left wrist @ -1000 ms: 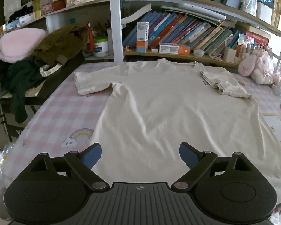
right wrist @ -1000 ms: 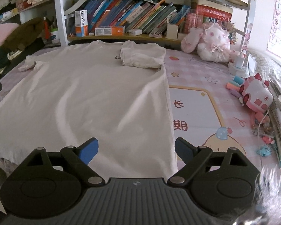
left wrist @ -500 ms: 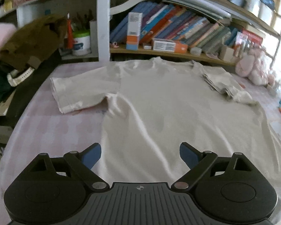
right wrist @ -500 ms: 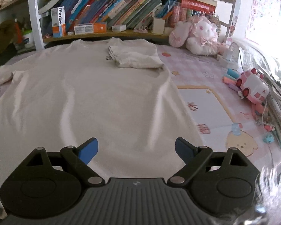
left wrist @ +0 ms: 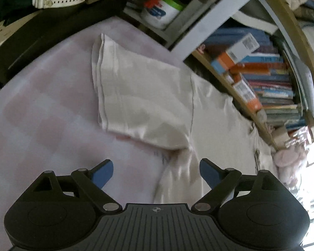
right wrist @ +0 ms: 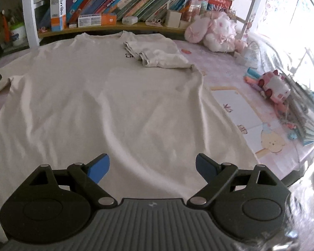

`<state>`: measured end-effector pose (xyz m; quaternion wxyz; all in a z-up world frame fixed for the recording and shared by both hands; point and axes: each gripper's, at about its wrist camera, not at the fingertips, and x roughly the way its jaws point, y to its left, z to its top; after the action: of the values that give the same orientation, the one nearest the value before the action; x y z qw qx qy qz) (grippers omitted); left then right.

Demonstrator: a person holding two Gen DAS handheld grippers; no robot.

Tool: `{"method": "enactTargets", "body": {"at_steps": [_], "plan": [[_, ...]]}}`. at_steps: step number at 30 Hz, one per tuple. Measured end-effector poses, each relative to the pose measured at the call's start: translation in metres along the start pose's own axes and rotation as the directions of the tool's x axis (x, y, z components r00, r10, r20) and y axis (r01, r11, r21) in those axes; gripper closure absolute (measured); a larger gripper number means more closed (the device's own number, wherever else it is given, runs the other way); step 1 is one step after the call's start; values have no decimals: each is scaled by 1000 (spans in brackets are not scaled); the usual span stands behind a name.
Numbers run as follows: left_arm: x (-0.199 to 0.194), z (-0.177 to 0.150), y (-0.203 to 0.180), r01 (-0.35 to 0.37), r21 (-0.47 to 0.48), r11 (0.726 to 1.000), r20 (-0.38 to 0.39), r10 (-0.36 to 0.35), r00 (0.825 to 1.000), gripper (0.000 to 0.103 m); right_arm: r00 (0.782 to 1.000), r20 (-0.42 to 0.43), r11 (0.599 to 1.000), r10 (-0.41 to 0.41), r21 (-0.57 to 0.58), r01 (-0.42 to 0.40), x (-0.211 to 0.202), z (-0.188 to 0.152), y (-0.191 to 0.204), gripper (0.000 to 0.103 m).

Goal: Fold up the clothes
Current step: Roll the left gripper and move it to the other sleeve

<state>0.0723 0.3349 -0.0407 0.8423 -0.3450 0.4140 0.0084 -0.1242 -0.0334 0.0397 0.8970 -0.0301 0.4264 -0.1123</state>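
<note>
T-shirt (right wrist: 98, 96), cream and soft, lies spread flat on the pink checked table (left wrist: 37, 113); one sleeve is already folded in, the other sleeve (left wrist: 140, 102) lies flat just ahead of the left tool (left wrist: 155, 172); both tools, right tool (right wrist: 151, 166) included, gape empty; light, limp cloth, best pinched at the sleeve hem.
</note>
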Motion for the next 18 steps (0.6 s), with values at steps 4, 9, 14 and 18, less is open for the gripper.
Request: {"method": "enactTargets", "body": {"at_steps": [4, 9, 14, 18], "plan": [[8, 12, 6, 12, -50, 999, 13, -11, 1000, 17, 1000, 5, 1000, -25, -1, 25, -5, 5, 7, 14], [14, 24, 13, 22, -133, 991, 23, -19, 1000, 33, 999, 18, 999, -40, 1, 40, -8, 11, 11, 14], [13, 29, 21, 3, -209, 978, 33, 4, 999, 49, 999, 26, 999, -48, 11, 48, -10, 13, 11, 14], [15, 31, 26, 25, -244, 969, 40, -16, 999, 50, 999, 11, 999, -43, 11, 43, -9, 12, 14, 14]]}}
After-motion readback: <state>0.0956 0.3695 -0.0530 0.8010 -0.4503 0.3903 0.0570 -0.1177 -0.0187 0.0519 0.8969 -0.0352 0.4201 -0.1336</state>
